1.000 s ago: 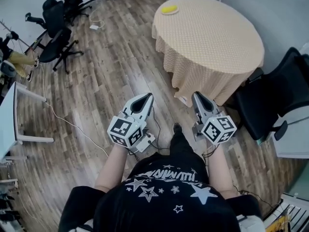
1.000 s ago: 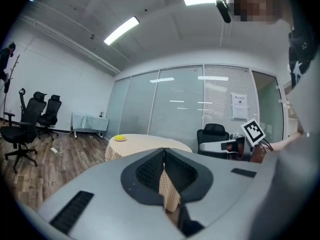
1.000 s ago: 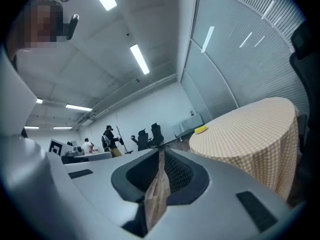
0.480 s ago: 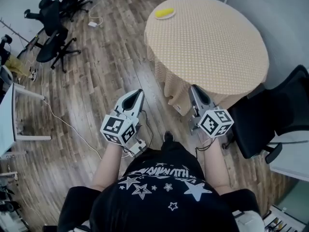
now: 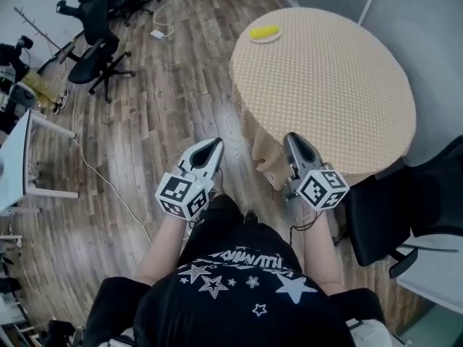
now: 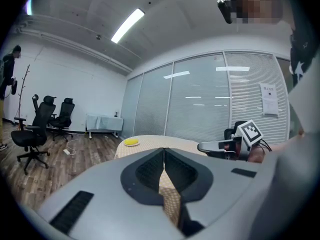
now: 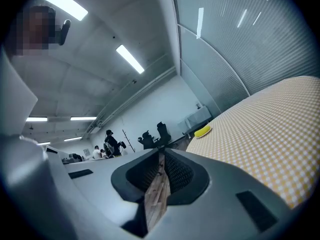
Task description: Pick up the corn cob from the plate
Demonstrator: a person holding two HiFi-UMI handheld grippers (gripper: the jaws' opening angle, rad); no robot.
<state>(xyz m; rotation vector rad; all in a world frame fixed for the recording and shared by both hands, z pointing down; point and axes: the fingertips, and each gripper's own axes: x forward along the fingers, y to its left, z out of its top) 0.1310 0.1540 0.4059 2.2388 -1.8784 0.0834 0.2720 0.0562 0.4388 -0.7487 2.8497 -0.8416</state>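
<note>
While standing just short of the round desk [image 5: 340,92], holding left claw [image 5: 215,145] and right claw [image 5: 293,139] pressed together, empty, level, likely for carrying only; corn cob [image 5: 265,32] on plate [image 5: 254,38] at far edge, well apart.

Yellow on tan check, wood underfoot.
I see a yellow corn cob [image 5: 265,32] on a pale plate [image 5: 268,41], a tablecloth [image 5: 325,92] in fine tan-and-cream check, and a floor [image 5: 145,129] of brown-grey wood planks. The office chairs [image 5: 101,56] are black. My left gripper [image 5: 215,143] and right gripper [image 5: 291,137] are grey, with black-and-white marker cubes.
</note>
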